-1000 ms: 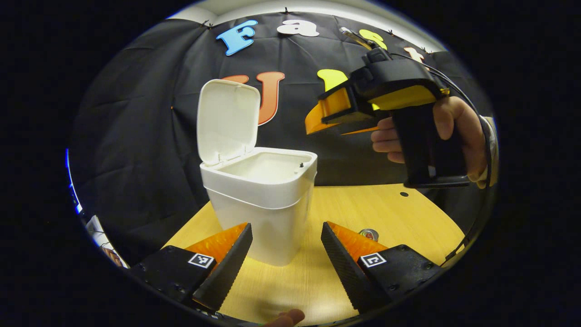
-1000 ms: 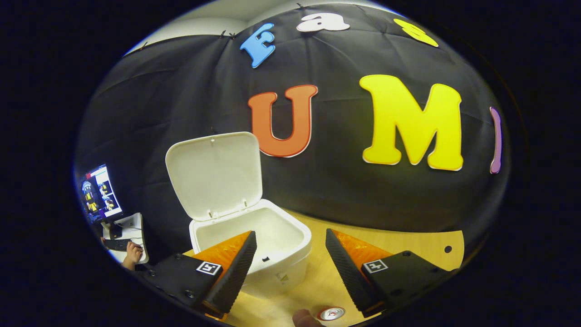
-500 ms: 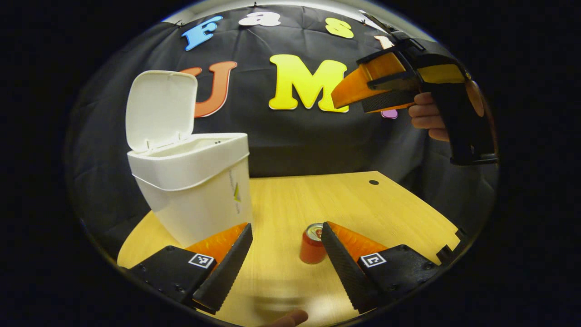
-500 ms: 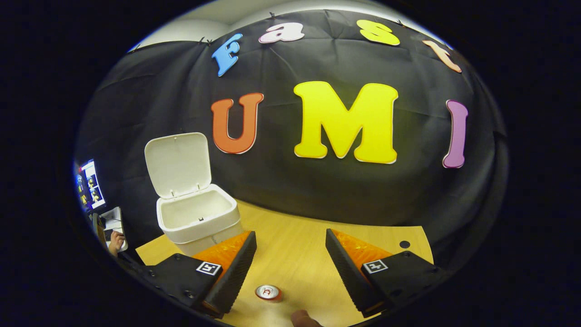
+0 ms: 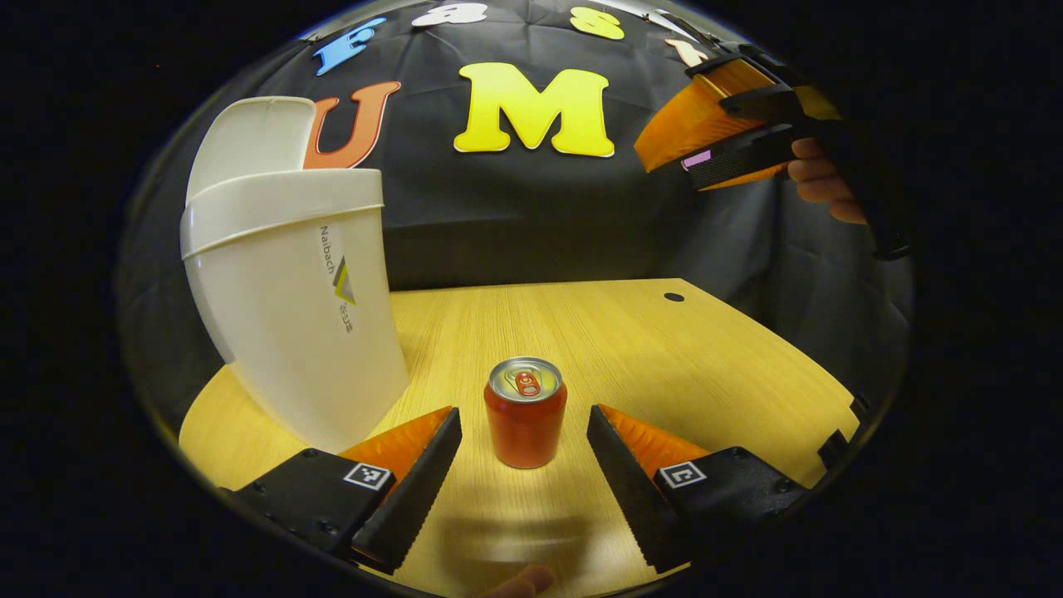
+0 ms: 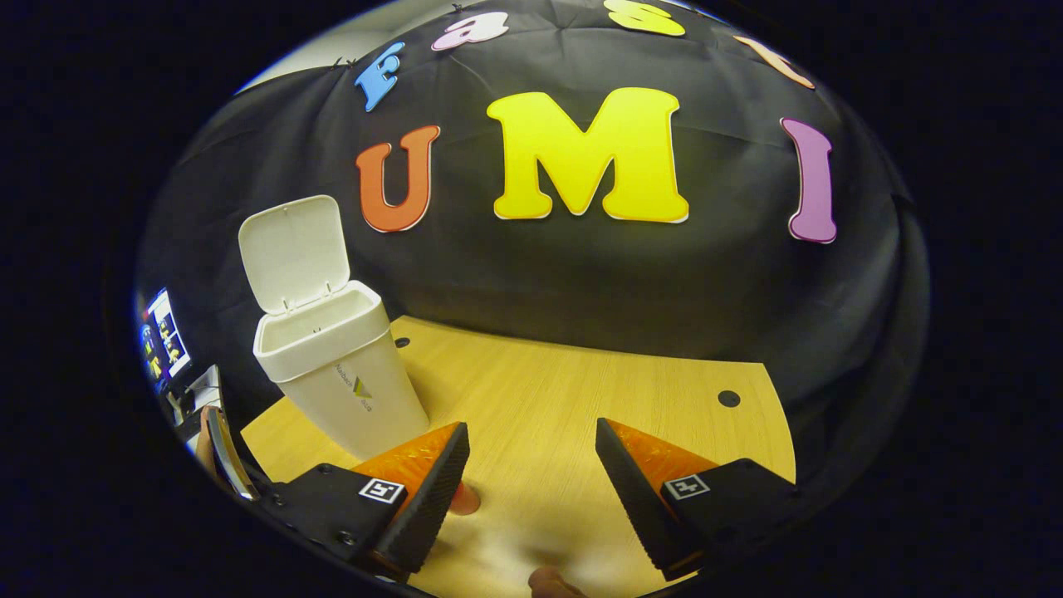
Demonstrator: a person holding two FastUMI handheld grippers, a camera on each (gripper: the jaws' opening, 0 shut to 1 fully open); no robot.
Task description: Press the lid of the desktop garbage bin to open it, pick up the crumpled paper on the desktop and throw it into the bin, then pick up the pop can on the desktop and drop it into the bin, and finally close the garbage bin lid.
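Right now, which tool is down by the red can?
The left tool: its open fingers flank the can on the desk. The right tool is held high.

A recording booth: black cloth wall (image 6: 581, 274), wooden desktop (image 6: 565, 399), monitor (image 6: 162, 340) off to the side.

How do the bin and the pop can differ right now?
The bin is white, tapered and tall with its lid swung up; the pop can is red, round and short, its silver top sealed. The can sits between the open fingers of the left gripper; the bin stands off to one side. Both stand upright on the table.
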